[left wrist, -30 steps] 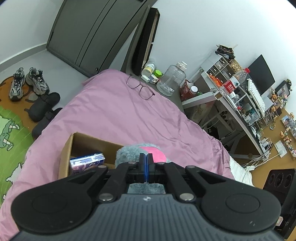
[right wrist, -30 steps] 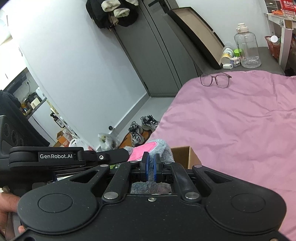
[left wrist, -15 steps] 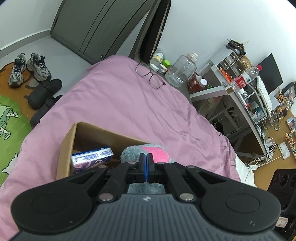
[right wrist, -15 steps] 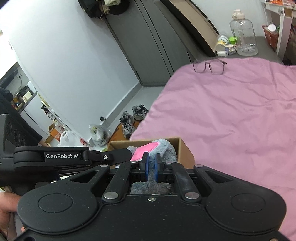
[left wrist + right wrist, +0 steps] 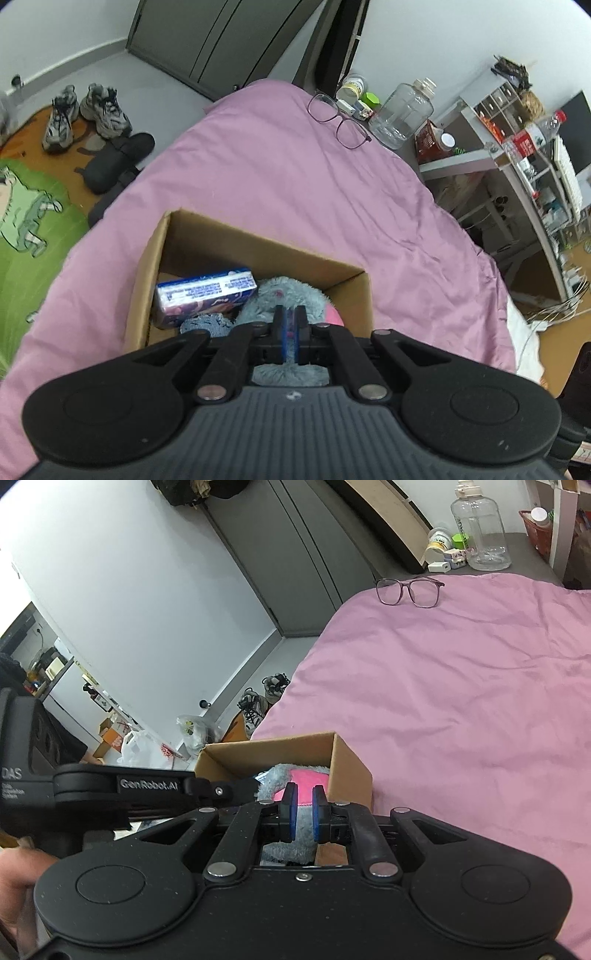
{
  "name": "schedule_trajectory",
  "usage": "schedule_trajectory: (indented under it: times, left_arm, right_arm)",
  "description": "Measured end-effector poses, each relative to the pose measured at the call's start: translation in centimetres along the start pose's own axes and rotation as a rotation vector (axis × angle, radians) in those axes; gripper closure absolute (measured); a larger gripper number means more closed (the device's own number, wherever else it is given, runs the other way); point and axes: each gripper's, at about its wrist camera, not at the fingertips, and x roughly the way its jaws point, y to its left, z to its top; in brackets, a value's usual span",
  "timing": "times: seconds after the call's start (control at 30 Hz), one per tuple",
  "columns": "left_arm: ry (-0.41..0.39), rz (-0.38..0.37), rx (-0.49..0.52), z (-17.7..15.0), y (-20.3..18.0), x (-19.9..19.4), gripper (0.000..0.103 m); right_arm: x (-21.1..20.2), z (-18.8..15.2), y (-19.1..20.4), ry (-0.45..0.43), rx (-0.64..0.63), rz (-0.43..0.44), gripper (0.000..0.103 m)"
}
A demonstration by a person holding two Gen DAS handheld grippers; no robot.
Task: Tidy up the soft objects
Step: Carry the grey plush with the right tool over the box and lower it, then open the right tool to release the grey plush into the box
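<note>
Our left tongs (image 5: 290, 330), low in the centre of the left wrist view, are pinched nearly shut with a tuft of grey-blue fur caught between the blue pads, so we read them as grasping the plush toy (image 5: 286, 299). The right tongs (image 5: 301, 812), low in the centre of the right wrist view, stand with a clear gap between their pads; grey fur shows in that gap, and we cannot tell whether the pads press it or have let it go, though it looks to us like a loose hold at most. The plush toy (image 5: 295, 779), grey with a pink patch, sits low inside the cardboard box (image 5: 258, 247), which rests on the pink bedspread (image 5: 295, 177) in the middle of the frame. Just left of the toy in the box lies a blue and white packet (image 5: 207, 291), with a bit of blue cloth (image 5: 205, 326) below it. We judge the step in hand to be settling the toy into the box and releasing it. To do this well, we would press the toy down gently until it sits below the rim, open the left tongs fully before lifting, and draw both tongs straight up so that no fur snags and drags the toy out again. We should also avoid shoving the packet or tilting the box on the soft bedding. The eyeglasses (image 5: 338, 122) in the upper middle lie well apart and need no care.
</note>
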Motion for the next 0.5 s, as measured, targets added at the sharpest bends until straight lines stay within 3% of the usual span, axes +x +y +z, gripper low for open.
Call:
schedule_trajectory:
  times: [0.1, 0.27, 0.33, 0.4, 0.5]
  left_arm:
    - [0.002, 0.020, 0.042, 0.2, -1.3, -0.6, 0.099]
    - [-0.002, 0.055, 0.094, 0.0, -2.9, -1.8, 0.093]
    - [0.001, 0.065, 0.099, -0.1, -3.2, -2.5, 0.081]
    - [-0.008, 0.082, 0.110, -0.3, -3.6, -3.3, 0.055]
    - [-0.041, 0.105, 0.134, -0.6, -4.2, -4.8, 0.040]
  right_arm:
    - [-0.5, 0.1, 0.0, -0.001, 0.002, -0.010, 0.091]
    - [-2.5, 0.5, 0.3, -0.031, -0.019, -0.025, 0.073]
    - [-3.5, 0.5, 0.2, -0.042, -0.031, -0.035, 0.070]
    - [-4.5, 0.5, 0.0, -0.054, -0.025, -0.052, 0.065]
    - [-5.8, 0.4, 0.0, -0.072, -0.030, -0.067, 0.056]
